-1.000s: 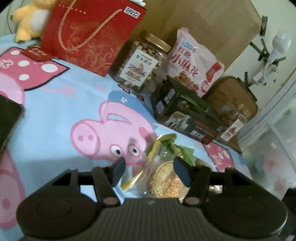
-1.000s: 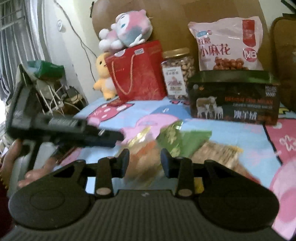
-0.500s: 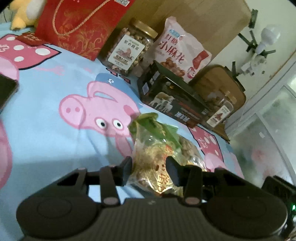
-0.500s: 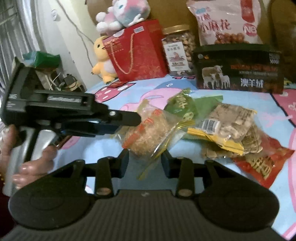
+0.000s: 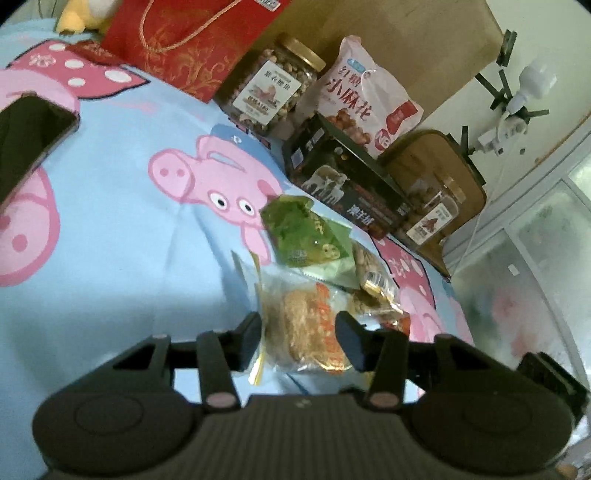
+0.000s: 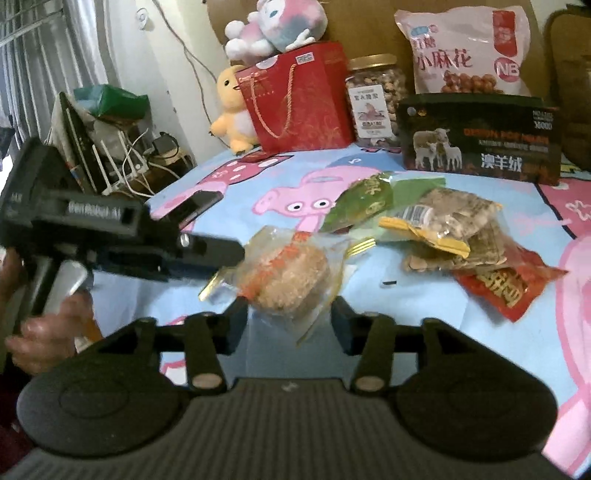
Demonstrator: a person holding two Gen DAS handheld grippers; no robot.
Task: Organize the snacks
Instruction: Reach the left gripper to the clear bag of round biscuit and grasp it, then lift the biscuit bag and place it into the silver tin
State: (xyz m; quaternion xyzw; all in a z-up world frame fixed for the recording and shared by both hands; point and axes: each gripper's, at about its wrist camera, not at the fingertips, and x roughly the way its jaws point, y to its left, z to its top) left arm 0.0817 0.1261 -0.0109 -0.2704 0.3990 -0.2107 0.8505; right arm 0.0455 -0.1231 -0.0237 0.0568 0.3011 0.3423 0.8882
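Observation:
A clear packet with a round golden cake [image 5: 306, 328] is between the fingers of my left gripper [image 5: 302, 338], whose jaws are closed against its sides. In the right wrist view the same cake packet [image 6: 288, 273] hangs off the sheet from the left gripper's fingers [image 6: 218, 253]. My right gripper [image 6: 289, 325] is open just below and in front of the packet, not touching it. A green packet [image 6: 360, 206], a yellow-edged nut bar [image 6: 443, 225] and a red packet [image 6: 506, 284] lie in a pile on the pig-print sheet [image 6: 461, 332].
At the back stand a red gift bag [image 6: 299, 96], a nut jar [image 6: 373, 96], a pink snack bag [image 6: 465, 48] and a dark box [image 6: 480, 147]. A phone [image 5: 26, 136] lies on the sheet at left. Plush toys [image 6: 273, 29] sit behind the bag.
My left gripper closed on the cake packet and lifted it toward the near left, off the pile. My right gripper opened wider and now sits under the packet.

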